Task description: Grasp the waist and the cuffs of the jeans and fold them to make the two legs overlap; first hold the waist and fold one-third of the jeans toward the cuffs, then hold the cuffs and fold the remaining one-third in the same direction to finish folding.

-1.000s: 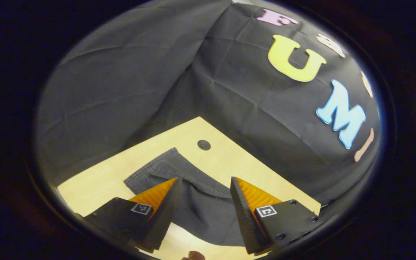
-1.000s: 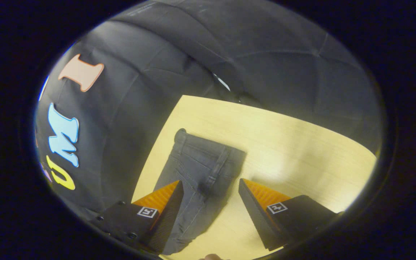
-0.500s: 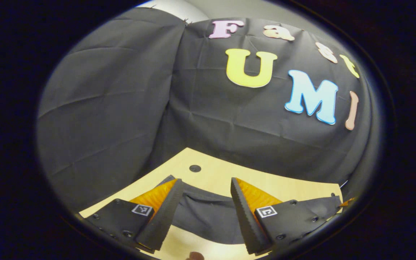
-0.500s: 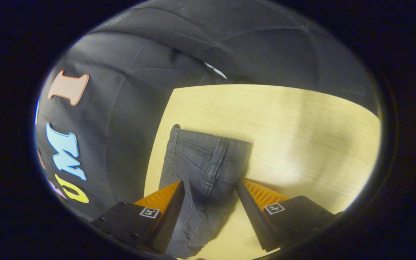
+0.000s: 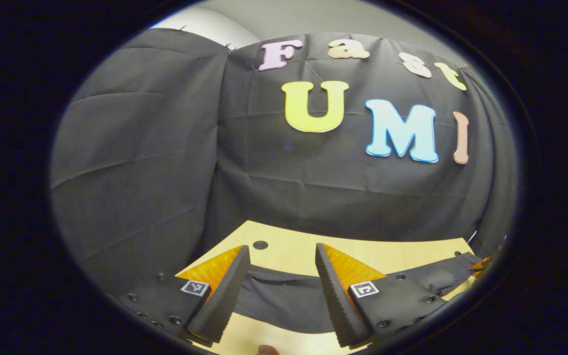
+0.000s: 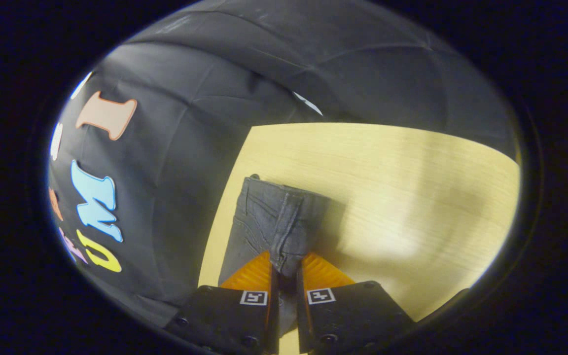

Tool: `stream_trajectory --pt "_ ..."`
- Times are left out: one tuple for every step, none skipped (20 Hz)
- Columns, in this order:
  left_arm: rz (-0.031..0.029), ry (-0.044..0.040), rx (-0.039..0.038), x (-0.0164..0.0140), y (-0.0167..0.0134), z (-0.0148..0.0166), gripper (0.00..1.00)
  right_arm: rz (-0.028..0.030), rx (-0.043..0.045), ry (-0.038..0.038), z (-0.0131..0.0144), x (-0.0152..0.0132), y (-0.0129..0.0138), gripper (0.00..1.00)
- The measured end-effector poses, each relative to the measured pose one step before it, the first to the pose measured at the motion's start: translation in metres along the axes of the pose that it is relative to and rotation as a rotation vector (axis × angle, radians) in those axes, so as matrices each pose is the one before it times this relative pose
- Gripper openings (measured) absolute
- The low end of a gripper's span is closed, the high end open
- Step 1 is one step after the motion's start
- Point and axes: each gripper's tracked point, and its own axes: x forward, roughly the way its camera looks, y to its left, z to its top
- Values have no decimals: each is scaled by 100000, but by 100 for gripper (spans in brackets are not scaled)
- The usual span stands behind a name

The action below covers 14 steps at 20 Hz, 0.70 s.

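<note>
Dark grey jeans (image 6: 269, 217) lie on the light wooden table (image 6: 387, 172) along its edge by the booth wall. In the right gripper view, my right gripper (image 6: 286, 257) is shut on the waist end, and the cloth bunches up between its fingers. In the left gripper view, the jeans (image 5: 284, 298) stretch across low in front of me. My left gripper (image 5: 281, 249) stands open just above them, one finger on each side of the cloth. The right gripper (image 5: 481, 264) shows small at the jeans' far right end.
A small round dark hole (image 5: 260, 244) sits in the table (image 5: 402, 256) just beyond the left gripper's fingertips. The black cloth wall hangs close behind the table's back edge. Bare tabletop spreads to the right of the jeans in the right gripper view.
My right gripper has closed on the jeans' waist end, bunching the cloth. The left gripper has dropped low and levelled out over the jeans, still open.
</note>
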Motion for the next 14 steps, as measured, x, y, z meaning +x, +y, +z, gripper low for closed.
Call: stream_trajectory --pt "-1672 -497 -188 -114 -345 208 88 2152 -3021 -1399 305 -746 639 14" --pt "-1946 60 -271 -7 -546 95 88 2129 -3263 -1674 219 -818 511 13" --pt "-1251 91 -87 302 -606 -4 88 1864 -3495 -1984 297 -904 558 13" --pt "-1110 193 -67 133 -523 50 88 1878 -3427 -2072 395 -991 585 13" --pt "-1193 -116 -461 133 -387 61 88 2006 -3369 -2276 368 -985 660 13" --pt "-1692 12 -755 -58 -364 13 88 2376 -3648 -2261 211 -1104 732 13" --pt "-1509 -84 -592 -240 -207 31 88 2090 -3452 -2207 262 -1188 781 12" --pt "-1217 -126 -126 -144 -137 60 88 2213 -3216 -2461 277 -1306 1025 13" --pt "-1255 42 78 -49 -80 -89 88 2116 -2865 -2991 363 -1013 1058 13" --pt "-1107 -272 -36 -97 -70 184 88 2347 -2934 -2564 80 -967 1412 12" --pt "-1272 -39 -75 -34 -153 113 88 2248 -3249 -2185 -71 -920 1512 12" --pt "-855 228 -191 -100 -84 -117 88 2043 -3512 -2039 -164 -933 1644 12" --pt "-1021 -27 -92 -126 83 33 88 2089 -4069 -2073 -290 -782 1707 12" --pt "-455 -67 -66 -102 157 -61 88 2070 -4249 -1757 -407 -952 1930 12"
